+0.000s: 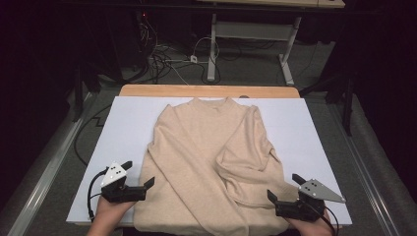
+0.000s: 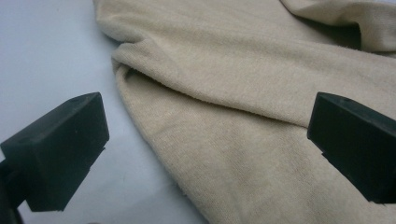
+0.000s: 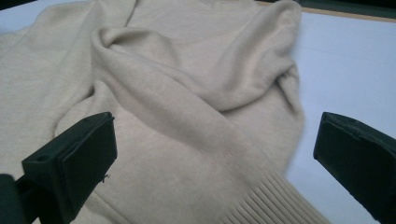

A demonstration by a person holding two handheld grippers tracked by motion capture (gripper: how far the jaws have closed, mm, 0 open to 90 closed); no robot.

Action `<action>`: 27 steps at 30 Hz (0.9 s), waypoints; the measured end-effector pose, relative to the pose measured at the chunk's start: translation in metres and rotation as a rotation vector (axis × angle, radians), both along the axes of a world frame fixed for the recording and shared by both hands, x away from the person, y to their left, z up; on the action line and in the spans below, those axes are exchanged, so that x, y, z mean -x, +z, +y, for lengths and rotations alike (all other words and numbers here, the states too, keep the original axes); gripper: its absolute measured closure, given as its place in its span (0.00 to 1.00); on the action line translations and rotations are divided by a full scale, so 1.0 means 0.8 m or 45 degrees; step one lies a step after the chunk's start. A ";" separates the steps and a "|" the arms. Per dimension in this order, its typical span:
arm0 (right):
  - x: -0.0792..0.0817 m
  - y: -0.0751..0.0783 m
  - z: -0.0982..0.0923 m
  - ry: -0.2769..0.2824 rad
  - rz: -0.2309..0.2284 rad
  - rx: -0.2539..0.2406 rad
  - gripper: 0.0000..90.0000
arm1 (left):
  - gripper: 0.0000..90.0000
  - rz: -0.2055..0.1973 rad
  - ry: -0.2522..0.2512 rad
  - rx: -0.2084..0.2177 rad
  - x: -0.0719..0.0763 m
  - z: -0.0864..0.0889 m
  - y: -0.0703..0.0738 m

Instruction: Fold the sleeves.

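Lying flat on the white board (image 1: 123, 123), the beige sweater (image 1: 196, 147) covers the board's middle, collar toward the far edge and hem at the near edge. Its body spreads from near the left edge across the centre. One sleeve (image 1: 246, 162) is folded inward over the chest on the right side, running from the shoulder near the far right down to a ribbed cuff (image 3: 275, 200) close to the near edge. The fabric shows soft creases around the fold; the rest lies fairly smooth.

Left gripper (image 1: 140, 174): held by a hand (image 1: 110, 211) at the board's near-left corner, jaws spread wide and grasping nothing. In the left gripper view, one jaw sits over bare board and the other over the sweater's side, with the sweater's edge running between them; the jaws are clear of the cloth.

Right gripper (image 1: 283, 188): held by the other hand (image 1: 314, 227) at the near-right corner, jaws likewise released and wide apart. In the right gripper view, the folded sleeve and cuff lie between and beyond the jaws, one jaw over the sweater, the other over bare board. No cloth is pinched.

A wooden table (image 1: 206, 91) edge shows beyond the board's far edge. Cables (image 1: 167, 61) and a desk frame (image 1: 251, 34) stand on the floor beyond.
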State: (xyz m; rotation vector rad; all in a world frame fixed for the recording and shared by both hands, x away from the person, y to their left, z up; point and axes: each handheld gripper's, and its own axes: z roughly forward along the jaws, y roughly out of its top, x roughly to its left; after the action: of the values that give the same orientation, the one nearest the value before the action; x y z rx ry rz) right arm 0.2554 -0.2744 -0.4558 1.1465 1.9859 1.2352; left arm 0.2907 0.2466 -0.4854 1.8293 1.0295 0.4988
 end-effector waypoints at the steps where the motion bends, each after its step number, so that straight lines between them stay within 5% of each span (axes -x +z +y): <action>1: 0.002 -0.002 -0.004 -0.015 0.004 -0.005 0.00 | 0.00 0.000 0.001 0.001 0.000 0.000 0.000; 9: 0.009 -0.019 -0.034 -0.094 0.080 0.044 0.03 | 0.00 0.002 0.006 -0.005 0.000 -0.001 0.000; 23: 0.000 -0.040 -0.043 -0.152 0.250 0.102 0.11 | 0.00 0.005 0.000 -0.001 -0.001 0.000 0.000; 27: 0.002 -0.040 -0.043 -0.132 0.234 0.099 0.21 | 0.00 0.005 -0.003 -0.002 -0.001 0.000 0.000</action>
State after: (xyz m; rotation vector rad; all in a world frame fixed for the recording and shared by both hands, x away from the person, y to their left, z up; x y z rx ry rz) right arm 0.2542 -0.3089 -0.4880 1.3478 2.0578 1.0237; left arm 0.2913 0.2463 -0.4855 1.8330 1.0300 0.4948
